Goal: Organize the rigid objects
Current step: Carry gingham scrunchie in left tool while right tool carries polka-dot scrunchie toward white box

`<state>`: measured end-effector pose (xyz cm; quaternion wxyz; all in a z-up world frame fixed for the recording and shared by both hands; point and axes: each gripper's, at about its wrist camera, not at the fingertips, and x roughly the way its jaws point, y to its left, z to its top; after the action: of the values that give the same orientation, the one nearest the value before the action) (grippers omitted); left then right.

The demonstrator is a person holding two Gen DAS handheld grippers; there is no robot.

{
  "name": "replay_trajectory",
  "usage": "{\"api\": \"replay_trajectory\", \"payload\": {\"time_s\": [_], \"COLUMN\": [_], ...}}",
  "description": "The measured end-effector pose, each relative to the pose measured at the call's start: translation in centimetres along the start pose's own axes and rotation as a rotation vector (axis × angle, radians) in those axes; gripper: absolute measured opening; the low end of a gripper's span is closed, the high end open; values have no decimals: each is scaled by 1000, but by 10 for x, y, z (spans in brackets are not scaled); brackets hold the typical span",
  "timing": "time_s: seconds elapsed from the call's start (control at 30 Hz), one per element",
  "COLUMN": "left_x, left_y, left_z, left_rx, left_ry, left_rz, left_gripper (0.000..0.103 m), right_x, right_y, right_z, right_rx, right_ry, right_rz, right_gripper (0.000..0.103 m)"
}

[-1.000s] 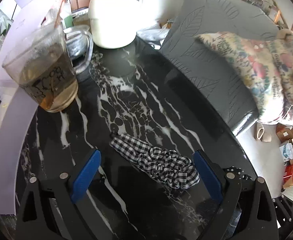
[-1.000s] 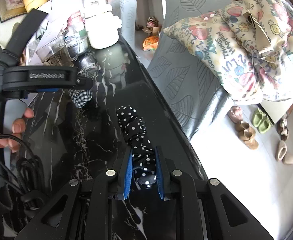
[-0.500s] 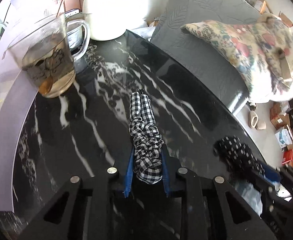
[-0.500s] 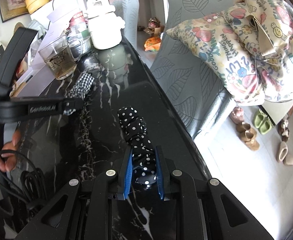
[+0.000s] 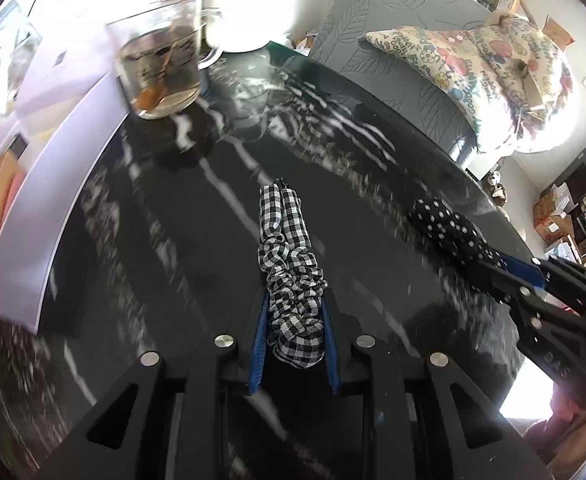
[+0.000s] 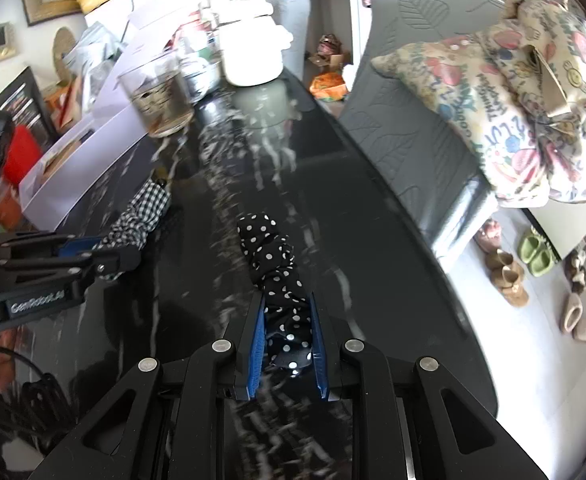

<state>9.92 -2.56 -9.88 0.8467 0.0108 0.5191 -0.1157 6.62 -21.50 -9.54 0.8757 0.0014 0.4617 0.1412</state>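
My left gripper (image 5: 293, 300) is shut on a black-and-white checked scrunchie (image 5: 289, 264), which sticks out forward between the blue pads over the black marble table (image 5: 173, 240). My right gripper (image 6: 287, 300) is shut on a black polka-dot scrunchie (image 6: 271, 256), which also juts out ahead of its pads. Each gripper shows in the other's view: the right gripper (image 5: 505, 264) with the dotted scrunchie (image 5: 445, 224) at right, the left gripper (image 6: 89, 252) with the checked scrunchie (image 6: 141, 216) at left.
A glass mug of brown tea (image 5: 161, 64) stands at the table's far left, beside a white pot (image 6: 249, 36). A white box (image 5: 45, 160) runs along the left edge. A grey chair (image 6: 413, 100) with a patterned cushion (image 6: 513, 92) stands beyond the right edge. Shoes (image 6: 533, 252) lie on the floor.
The left gripper, open a second ago around the checked scrunchie lying flat, has shut on it and carried it back from the mug. The right gripper kept its hold and drifted a little.
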Motion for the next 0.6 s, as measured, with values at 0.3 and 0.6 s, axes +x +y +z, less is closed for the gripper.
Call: {"api": "replay_trajectory", "payload": {"time_s": [0.3,0.6], "left_x": [-31,-49], "left_y": [36,58], "left_z": [-50,-83], "left_rx": [-58,-94], "left_ry": [-5,6], "left_rz": [17,32], "left_gripper": [24,24], "right_x": [-2,-4], "right_y": [42,85], "right_z": [-17,-29], "right_rx": [-70,-149], "right_ry": [15,36], "right_rz": [49,101], "right_gripper": [21,21]}}
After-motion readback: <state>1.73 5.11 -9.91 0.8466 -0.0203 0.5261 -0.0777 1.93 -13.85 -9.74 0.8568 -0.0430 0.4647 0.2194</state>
